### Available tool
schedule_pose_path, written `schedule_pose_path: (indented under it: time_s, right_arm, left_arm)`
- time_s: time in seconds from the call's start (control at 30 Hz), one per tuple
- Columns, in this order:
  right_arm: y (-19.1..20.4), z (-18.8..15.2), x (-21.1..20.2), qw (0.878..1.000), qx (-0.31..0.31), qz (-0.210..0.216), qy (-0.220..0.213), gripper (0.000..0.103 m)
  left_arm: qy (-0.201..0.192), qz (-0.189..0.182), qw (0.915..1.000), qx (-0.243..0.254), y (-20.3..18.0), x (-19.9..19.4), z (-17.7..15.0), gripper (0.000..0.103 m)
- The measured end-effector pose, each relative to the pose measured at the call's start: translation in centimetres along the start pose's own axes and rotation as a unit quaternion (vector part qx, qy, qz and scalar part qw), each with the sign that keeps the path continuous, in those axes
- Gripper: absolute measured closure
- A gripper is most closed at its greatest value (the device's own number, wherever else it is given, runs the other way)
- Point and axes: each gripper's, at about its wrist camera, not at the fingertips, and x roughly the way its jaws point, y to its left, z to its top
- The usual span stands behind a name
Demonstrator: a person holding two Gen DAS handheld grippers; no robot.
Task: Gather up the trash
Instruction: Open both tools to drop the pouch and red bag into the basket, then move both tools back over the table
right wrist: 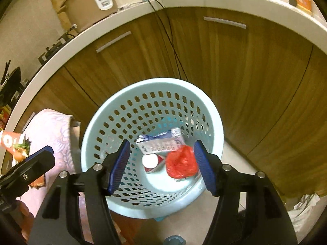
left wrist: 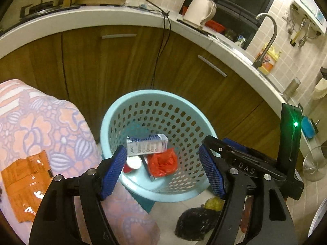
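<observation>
2 grippers hang over the pale blue basket [right wrist: 151,208], which stands on the floor in front of the wooden cabinets [right wrist: 245,77]. Your left gripper [left wrist: 163,169] is spread wide with nothing between its blue pads [left wrist: 114,173], and your right gripper [right wrist: 163,167] is also parted and holds nothing. Inside the basket you see a white and blue carton [right wrist: 161,144], a red plastic bag [right wrist: 180,164] just beside it, and a small red cup [right wrist: 151,161] touching the carton. An orange wrapper [left wrist: 22,183] lies on the flowered cloth [left wrist: 61,126] to the left, outside the basket. A black bag [left wrist: 196,222] sits on the floor near the basket's base.
</observation>
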Motion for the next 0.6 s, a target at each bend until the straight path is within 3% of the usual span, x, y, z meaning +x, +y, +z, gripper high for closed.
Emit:
schedule_pose_path:
  time_s: [0.37, 0.6]
  right_arm:
    - [6.2, -0.3, -3.5, 0.997, -0.059, 0.030, -0.032, 0.042]
    - [10.9, -1.3, -4.8, 0.993, -0.097, 0.056, -0.042, 0.042]
  left_arm:
    - [-0.052, 0.003, 0.9985, -0.016, 1.3, -6.0, -0.7, 0.032]
    - [-0.096, 0.035, 0.9943, -0.028, 3.5, -11.5, -2.2, 0.032]
